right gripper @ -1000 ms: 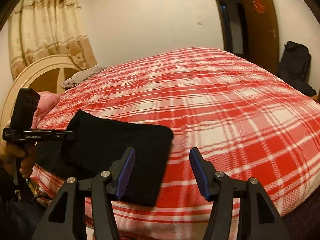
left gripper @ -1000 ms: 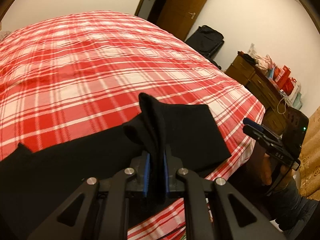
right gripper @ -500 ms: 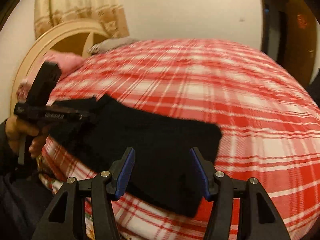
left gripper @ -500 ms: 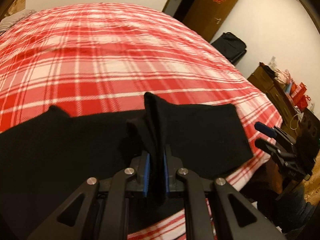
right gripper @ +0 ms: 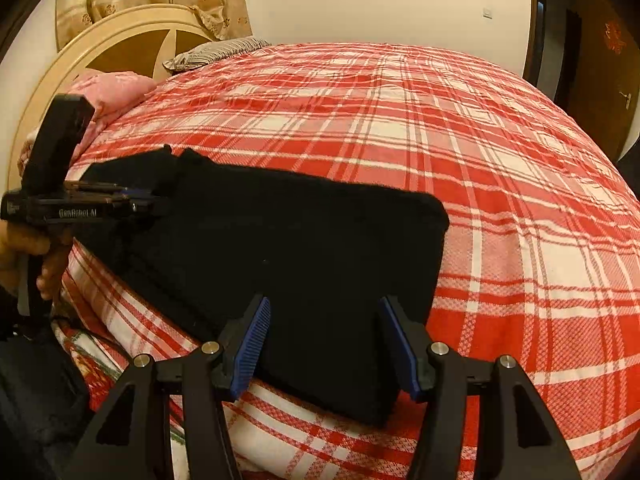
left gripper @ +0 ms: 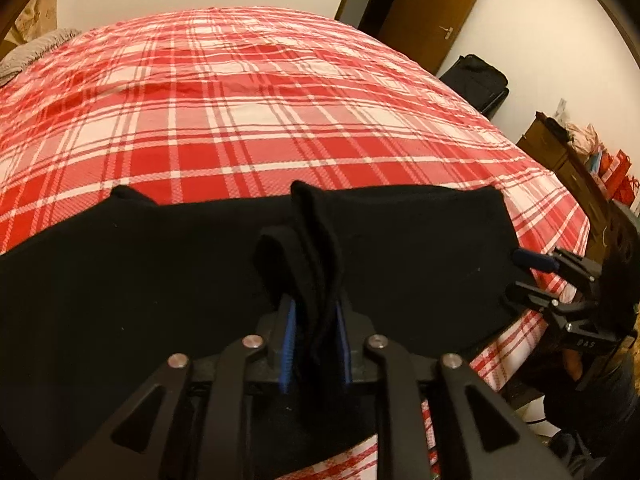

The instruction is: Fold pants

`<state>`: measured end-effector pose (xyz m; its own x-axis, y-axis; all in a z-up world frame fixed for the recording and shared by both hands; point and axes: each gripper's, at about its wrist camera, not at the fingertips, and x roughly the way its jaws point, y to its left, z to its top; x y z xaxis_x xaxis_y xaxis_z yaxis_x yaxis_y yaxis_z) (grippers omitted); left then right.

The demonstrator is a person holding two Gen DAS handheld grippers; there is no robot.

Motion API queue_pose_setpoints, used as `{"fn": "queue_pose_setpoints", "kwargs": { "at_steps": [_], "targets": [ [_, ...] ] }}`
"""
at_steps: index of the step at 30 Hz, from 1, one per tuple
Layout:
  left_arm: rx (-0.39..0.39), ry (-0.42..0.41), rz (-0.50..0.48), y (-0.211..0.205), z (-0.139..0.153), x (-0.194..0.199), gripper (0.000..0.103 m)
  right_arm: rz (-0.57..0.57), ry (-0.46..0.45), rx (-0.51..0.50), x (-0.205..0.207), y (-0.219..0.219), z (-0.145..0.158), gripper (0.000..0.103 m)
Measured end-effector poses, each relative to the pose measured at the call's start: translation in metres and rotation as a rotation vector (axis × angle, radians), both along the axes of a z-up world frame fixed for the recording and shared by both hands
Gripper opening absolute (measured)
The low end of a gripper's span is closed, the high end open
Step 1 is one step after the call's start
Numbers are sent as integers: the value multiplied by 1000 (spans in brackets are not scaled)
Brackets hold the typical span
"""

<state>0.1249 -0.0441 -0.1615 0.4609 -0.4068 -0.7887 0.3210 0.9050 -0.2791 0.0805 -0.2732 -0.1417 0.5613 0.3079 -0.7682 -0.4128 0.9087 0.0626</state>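
Note:
Black pants (left gripper: 420,248) lie along the near edge of a red plaid bed (left gripper: 248,112). My left gripper (left gripper: 315,344) is shut on a bunched fold of the pants near their middle and lifts it slightly. In the right wrist view the pants (right gripper: 304,240) lie flat, and the left gripper (right gripper: 148,200) shows at their far left end. My right gripper (right gripper: 326,344) is open, its blue pads either side of the pants' near end, just above the cloth. It also shows in the left wrist view (left gripper: 532,276) at the right end.
A headboard (right gripper: 120,44) and pillows (right gripper: 216,50) stand at the bed's far end. A brown door (left gripper: 432,12), a black bag (left gripper: 476,80) and a dresser (left gripper: 576,168) with red items stand along the right wall. The bed edge drops off just below the pants.
The left gripper has swung left, still holding the fold, so more of the pants shows. The right gripper has moved in over the pants' near end, still open.

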Motion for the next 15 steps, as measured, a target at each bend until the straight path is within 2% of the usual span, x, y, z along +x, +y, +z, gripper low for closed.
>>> {"fn": "queue_pose_setpoints", "kwargs": {
  "at_steps": [3, 6, 10, 12, 15],
  "targets": [
    [27, -15, 3, -1, 1, -2, 39, -14, -34, 39, 9, -1, 16, 59],
    [26, -17, 3, 0, 1, -3, 41, -46, -49, 69, 30, -4, 24, 59],
    [40, -27, -1, -3, 0, -4, 44, -142, 63, 51, 70, -15, -7, 62],
    [47, -31, -5, -4, 1, -5, 46, -143, 46, 64, 70, -16, -10, 63],
    [48, -32, -7, -5, 2, -5, 49, -136, 12, 0, 60, -6, 1, 63]
  ]
}}
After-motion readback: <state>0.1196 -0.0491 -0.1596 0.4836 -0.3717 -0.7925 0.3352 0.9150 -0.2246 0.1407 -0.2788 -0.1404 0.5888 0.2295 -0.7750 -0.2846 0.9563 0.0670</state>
